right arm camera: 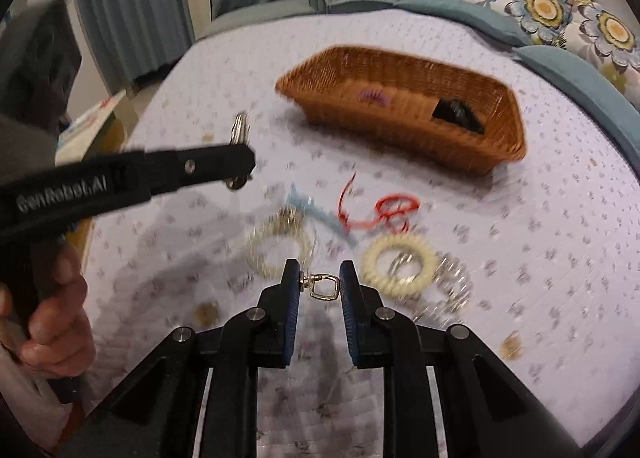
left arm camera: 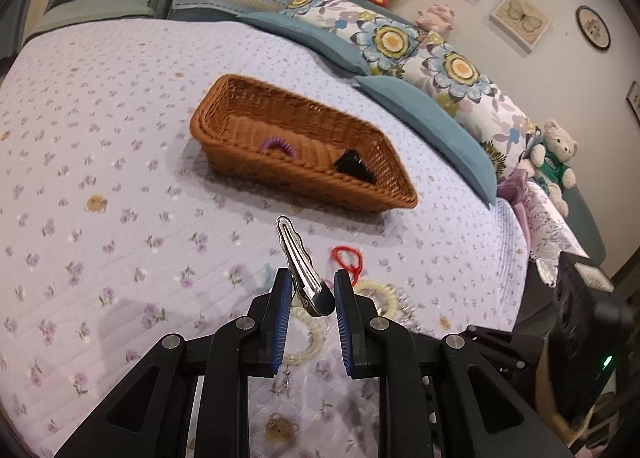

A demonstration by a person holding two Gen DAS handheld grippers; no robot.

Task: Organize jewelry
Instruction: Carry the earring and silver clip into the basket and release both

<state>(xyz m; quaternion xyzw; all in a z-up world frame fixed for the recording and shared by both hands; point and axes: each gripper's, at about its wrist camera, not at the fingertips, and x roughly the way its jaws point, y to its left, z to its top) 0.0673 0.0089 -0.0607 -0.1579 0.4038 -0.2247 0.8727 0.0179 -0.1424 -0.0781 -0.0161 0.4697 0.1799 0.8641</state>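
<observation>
Pinching a silver hair clip, left tool faces basket.

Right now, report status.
Left claw shut on silver hair clip, short of wicker basket. Right claw open around gold clasp. Path clear.

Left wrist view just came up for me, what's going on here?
A person with a claw in each hand is sorting jewelry on a bed. The left claw holds a silver hair clip above the quilt, short of the wicker basket, which already has a purple coil hair tie and a black item inside. The right claw has a small gold clasp between its fingers. Coil ties and a red cord lie loose.
</observation>
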